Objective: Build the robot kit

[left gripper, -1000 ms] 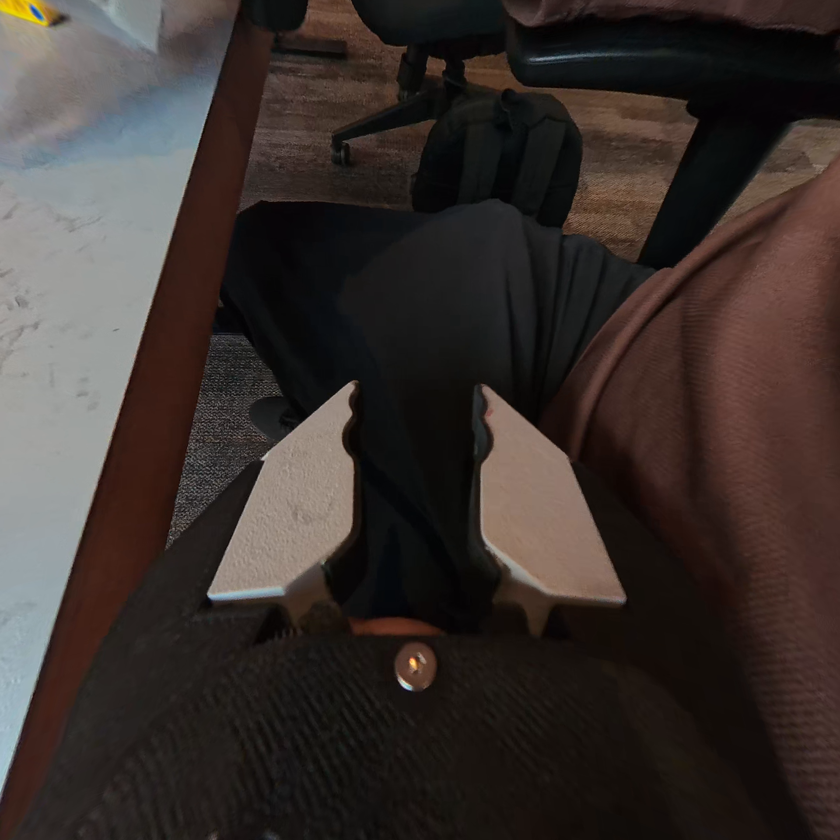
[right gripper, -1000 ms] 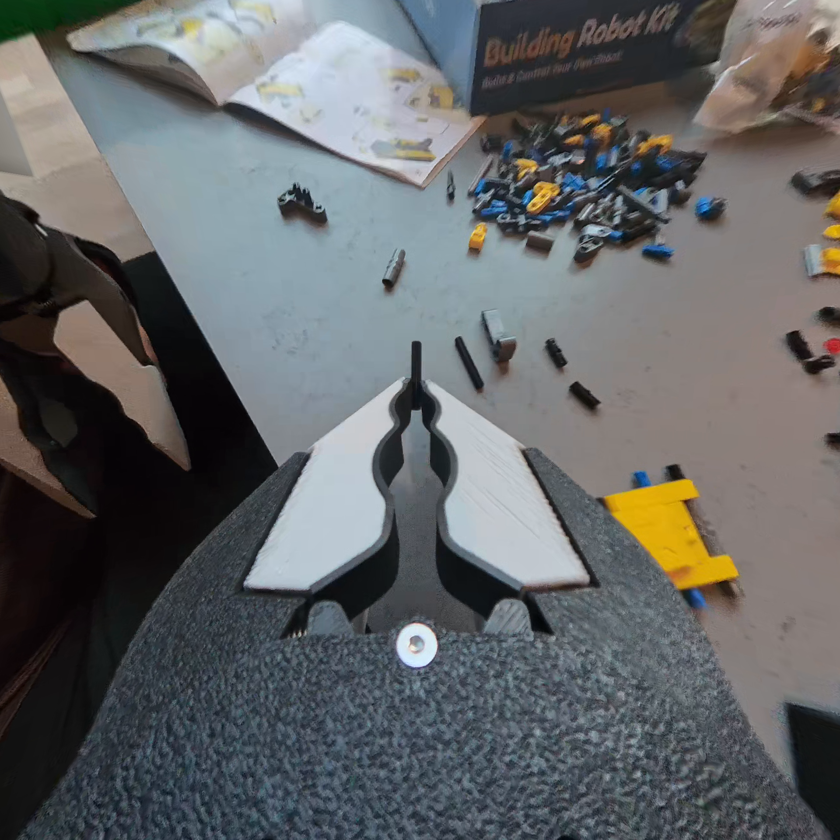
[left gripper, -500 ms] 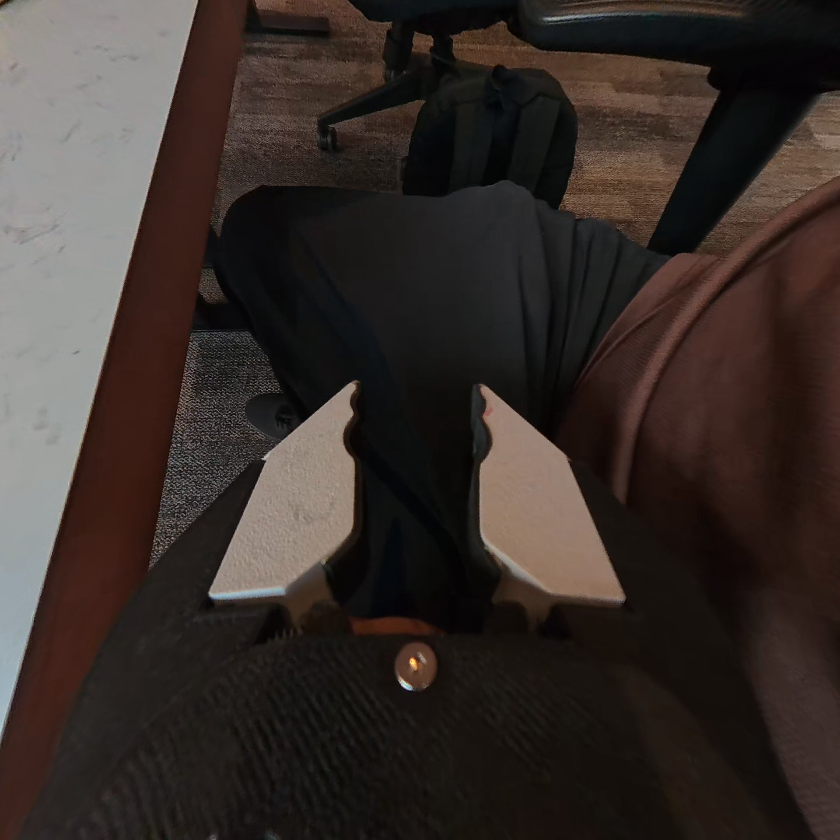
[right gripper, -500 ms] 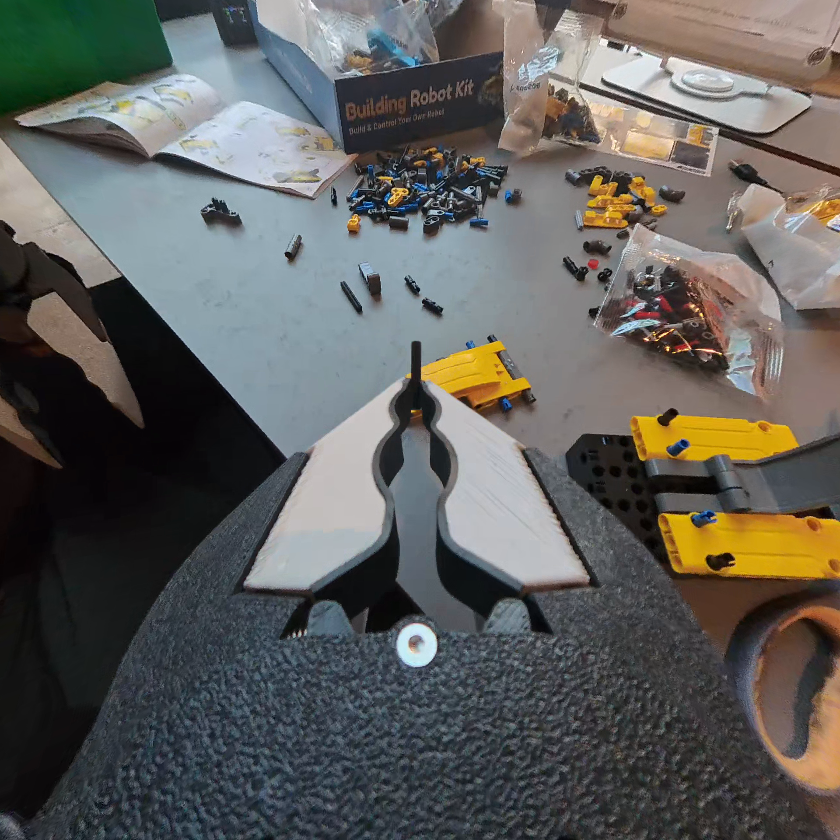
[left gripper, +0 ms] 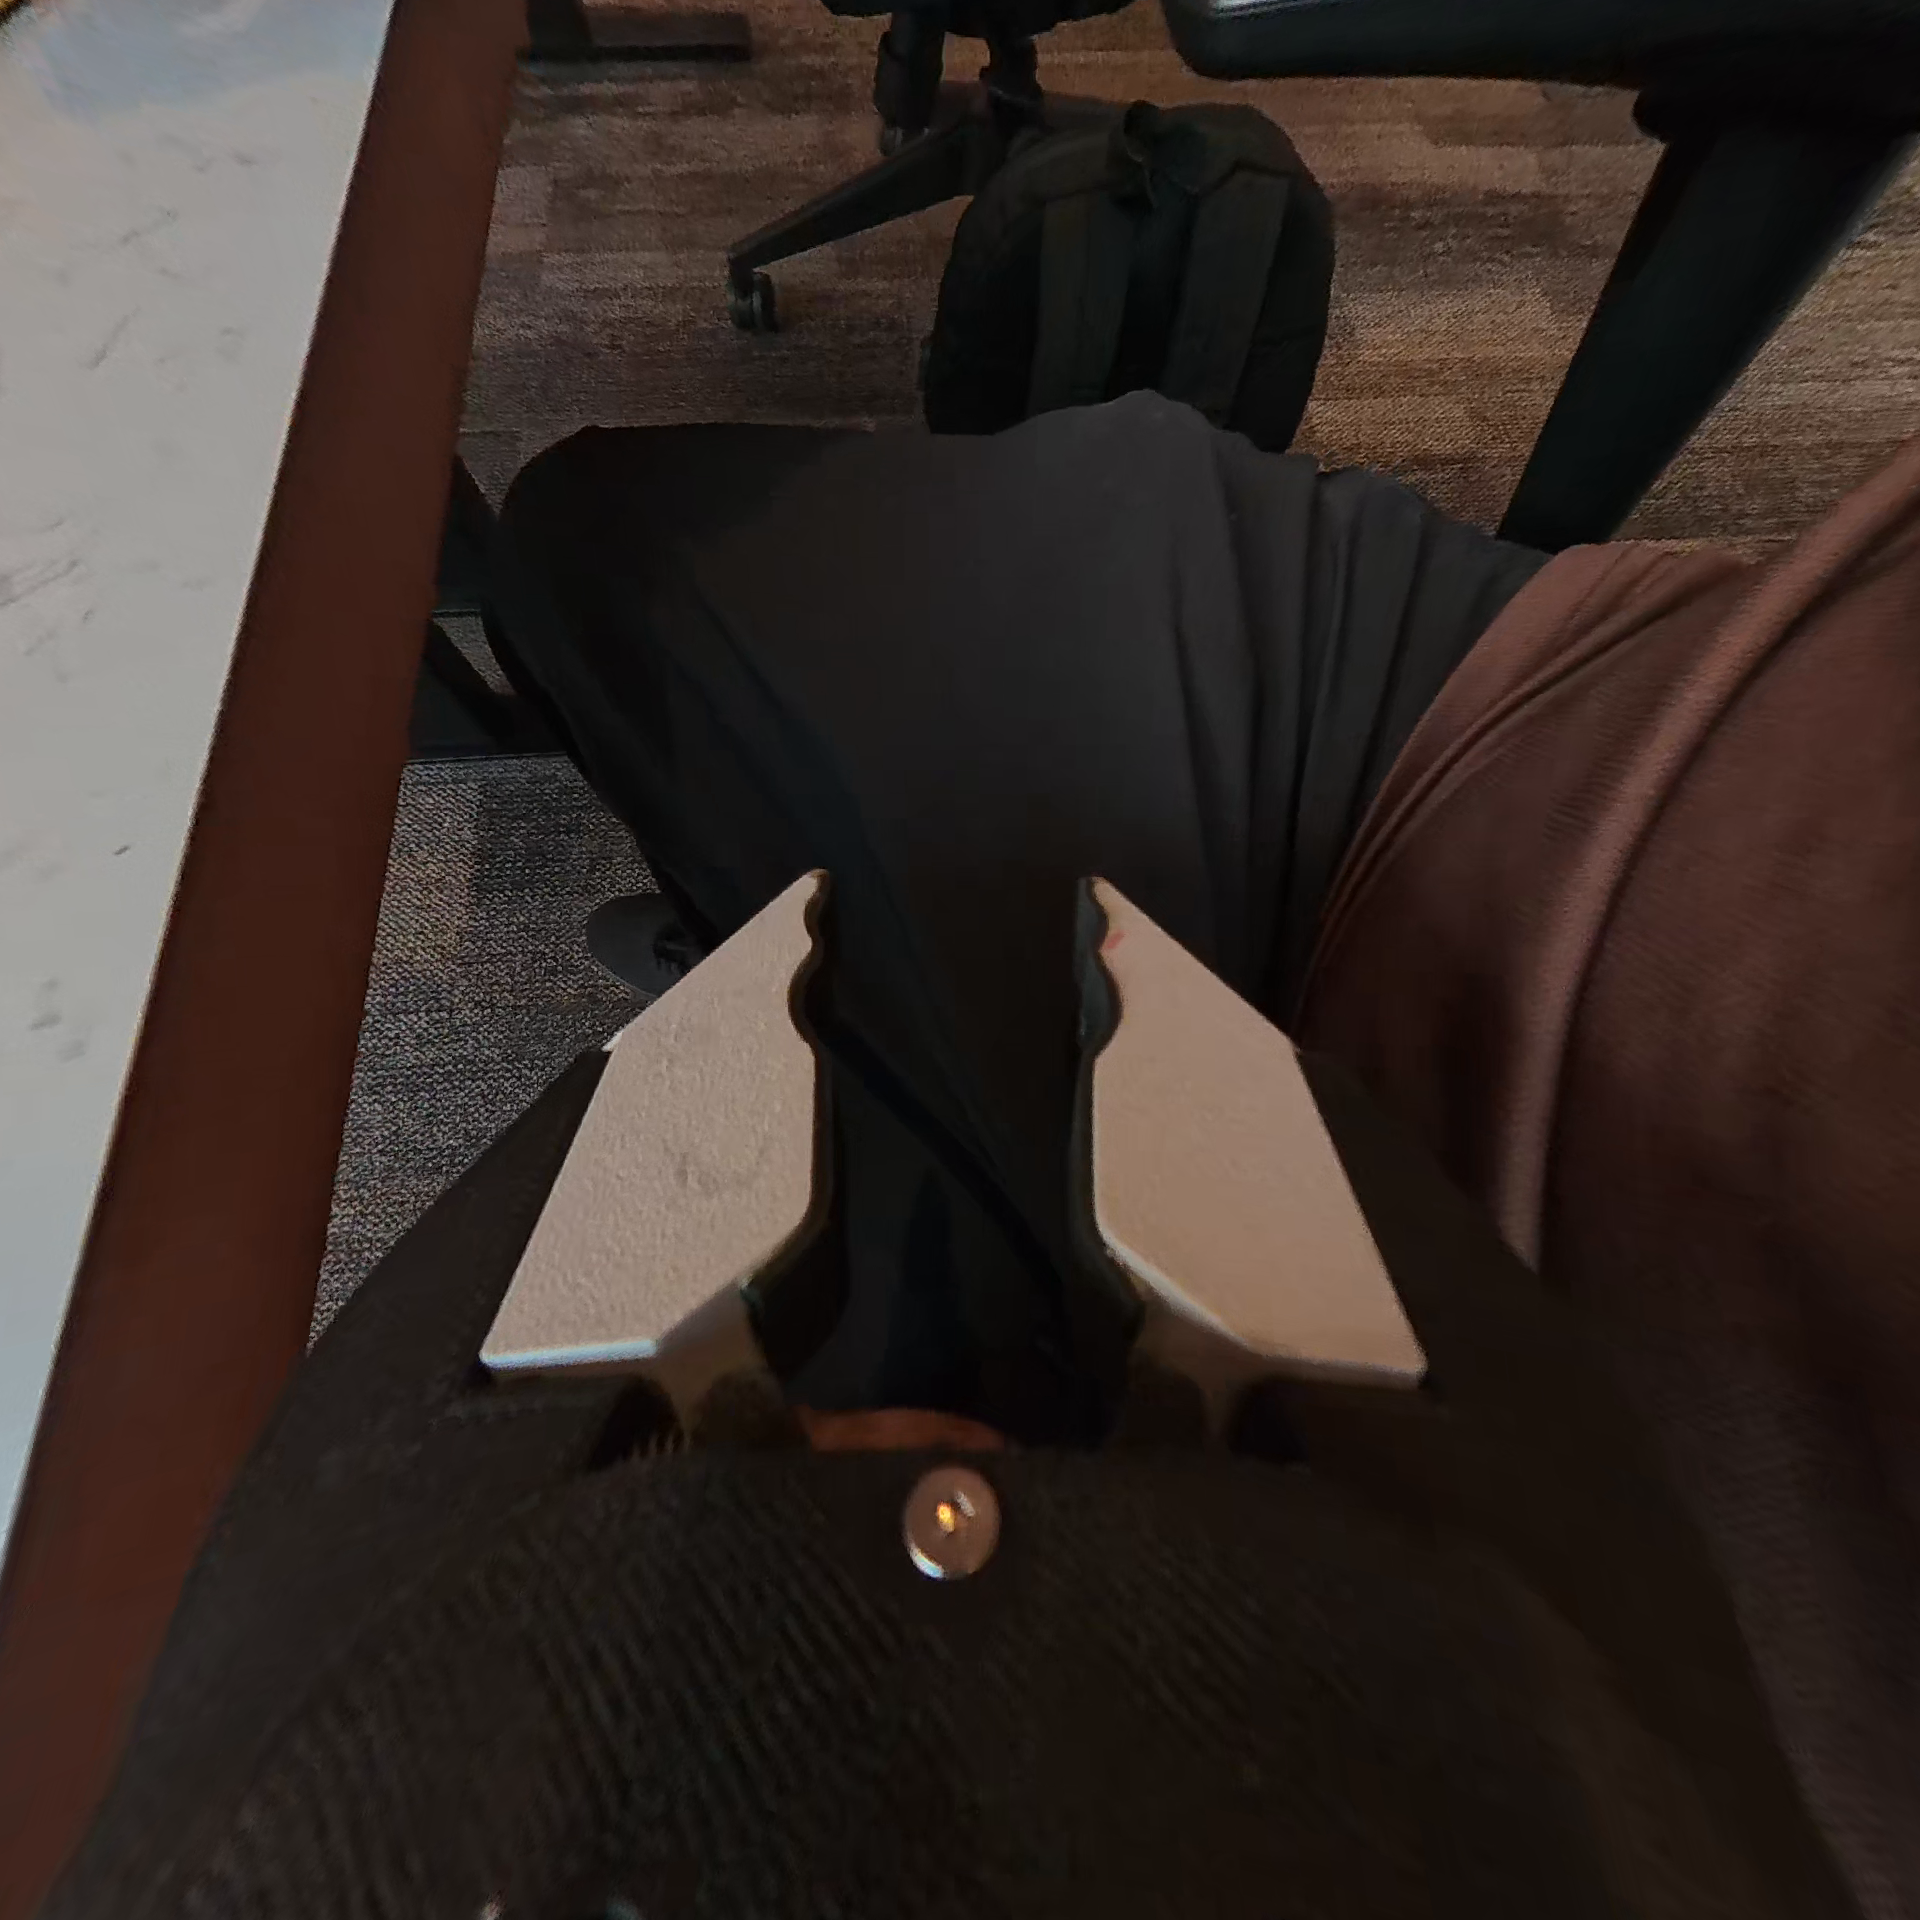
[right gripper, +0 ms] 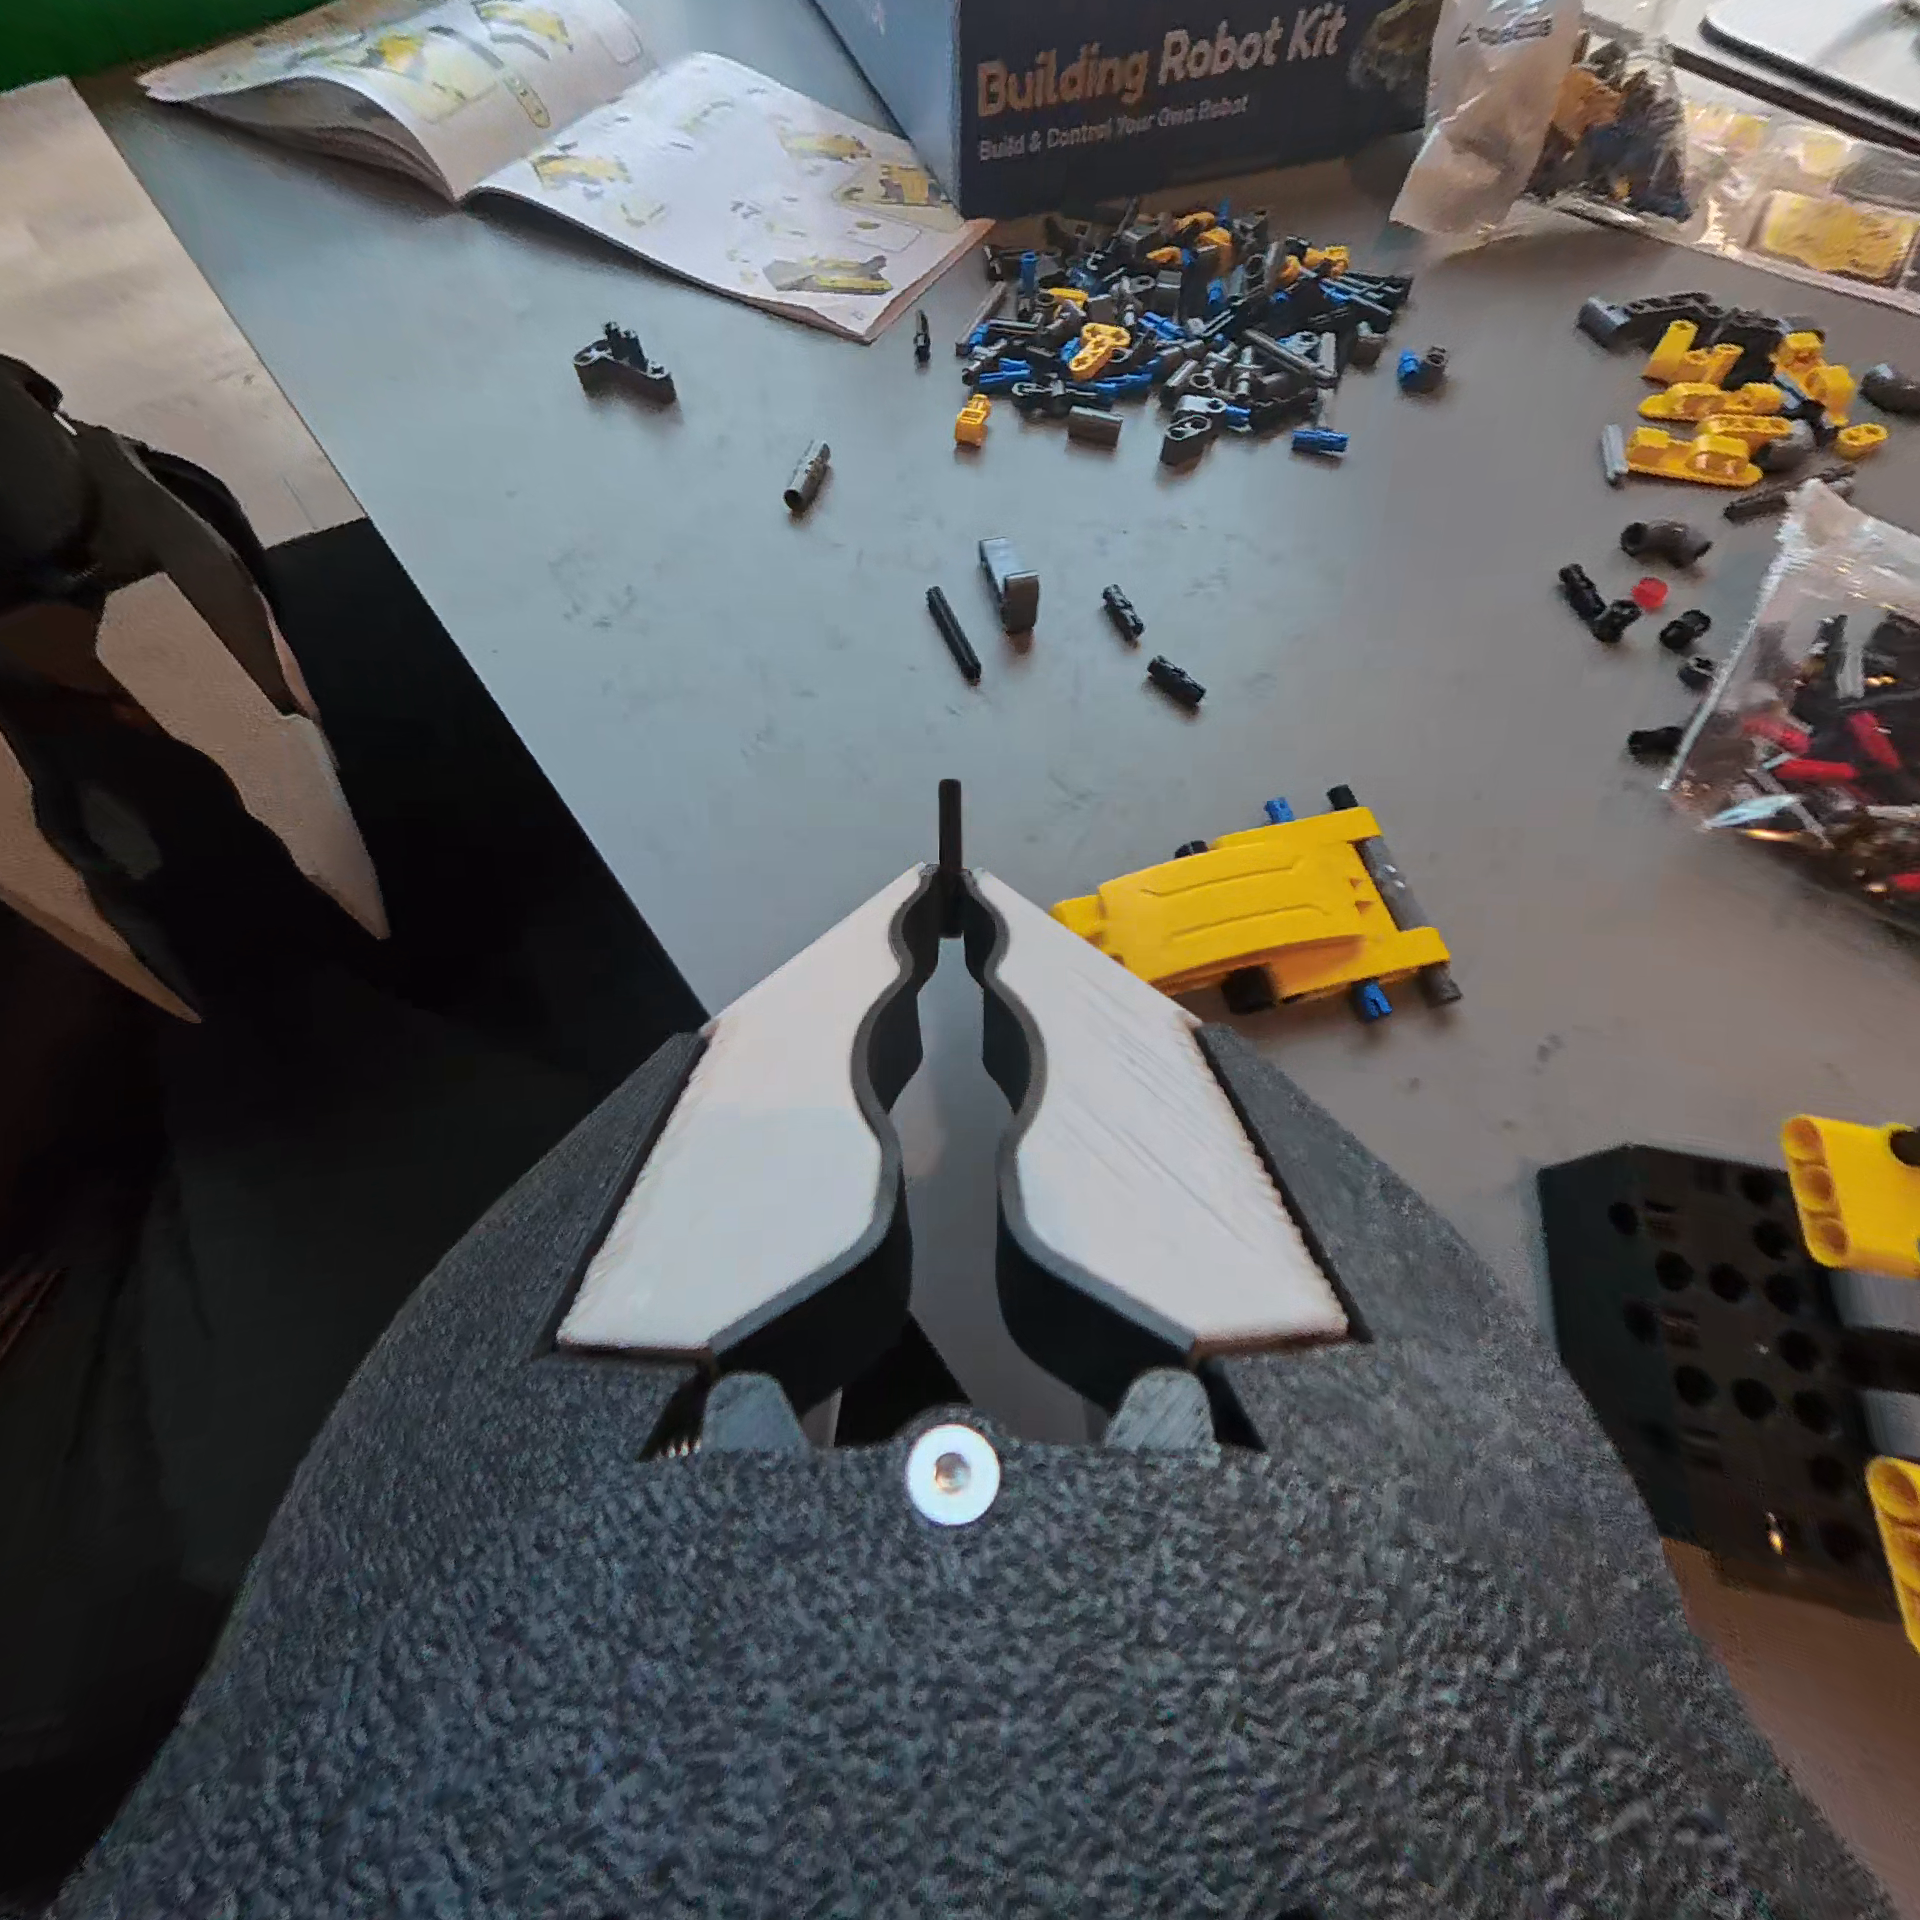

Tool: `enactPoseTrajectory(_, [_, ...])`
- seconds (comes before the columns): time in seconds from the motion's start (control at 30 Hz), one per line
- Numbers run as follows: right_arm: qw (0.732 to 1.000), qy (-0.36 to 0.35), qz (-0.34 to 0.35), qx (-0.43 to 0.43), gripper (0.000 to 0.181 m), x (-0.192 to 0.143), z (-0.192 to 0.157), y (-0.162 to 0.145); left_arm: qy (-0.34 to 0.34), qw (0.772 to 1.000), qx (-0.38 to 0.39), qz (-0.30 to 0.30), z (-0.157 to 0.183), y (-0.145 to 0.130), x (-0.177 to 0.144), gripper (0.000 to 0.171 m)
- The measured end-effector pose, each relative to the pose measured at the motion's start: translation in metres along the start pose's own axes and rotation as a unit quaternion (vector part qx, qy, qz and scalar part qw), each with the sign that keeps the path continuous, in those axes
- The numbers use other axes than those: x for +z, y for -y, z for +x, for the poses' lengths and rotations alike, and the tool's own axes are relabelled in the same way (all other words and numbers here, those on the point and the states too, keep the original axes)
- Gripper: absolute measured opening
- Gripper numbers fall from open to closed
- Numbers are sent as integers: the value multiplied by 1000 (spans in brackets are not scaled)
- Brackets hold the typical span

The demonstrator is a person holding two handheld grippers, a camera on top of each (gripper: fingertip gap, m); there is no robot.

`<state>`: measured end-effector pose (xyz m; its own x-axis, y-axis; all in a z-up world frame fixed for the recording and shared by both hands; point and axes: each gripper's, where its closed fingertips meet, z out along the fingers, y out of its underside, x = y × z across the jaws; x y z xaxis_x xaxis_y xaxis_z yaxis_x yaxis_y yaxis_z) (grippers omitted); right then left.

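Note:
My right gripper is shut on a thin black axle that sticks up from its tips above the grey table. A yellow panel assembly lies just right of the tips. A black axle and short black pins lie farther ahead. My left gripper is open and empty, off the table over a person's lap in black trousers. It also shows at the left edge of the right wrist view.
A pile of small black, blue and yellow parts, an open instruction booklet and a dark blue box lie at the back. Bags of parts and a black perforated block with yellow beams are right. A backpack stands on the floor. The grippers' ends are close to 20 cm from one another.
The right gripper, still holding the axle, swung back left and lower, so the yellow panel now sits close to its tips. The left gripper hardly moved.

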<state>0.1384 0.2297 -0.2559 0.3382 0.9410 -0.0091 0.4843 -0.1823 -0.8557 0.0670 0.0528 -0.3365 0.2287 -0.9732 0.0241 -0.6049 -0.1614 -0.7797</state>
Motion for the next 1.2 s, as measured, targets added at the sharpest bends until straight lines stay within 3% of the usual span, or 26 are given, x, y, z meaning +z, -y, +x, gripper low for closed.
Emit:
enactPoseTrajectory(0.27, [995,5,-73,-65,3,37,-25,-4,2,1000,4,3,3,1,-2,42])
enactPoseTrajectory(0.5, [996,61,-52,-49,3,45,-42,0,4,1000,9,-5,3,-1,1,42])
enactPoseTrajectory(1.2, [996,66,-38,-36,3,46,-40,3,-3,1000,10,1,9,2,-1,42])
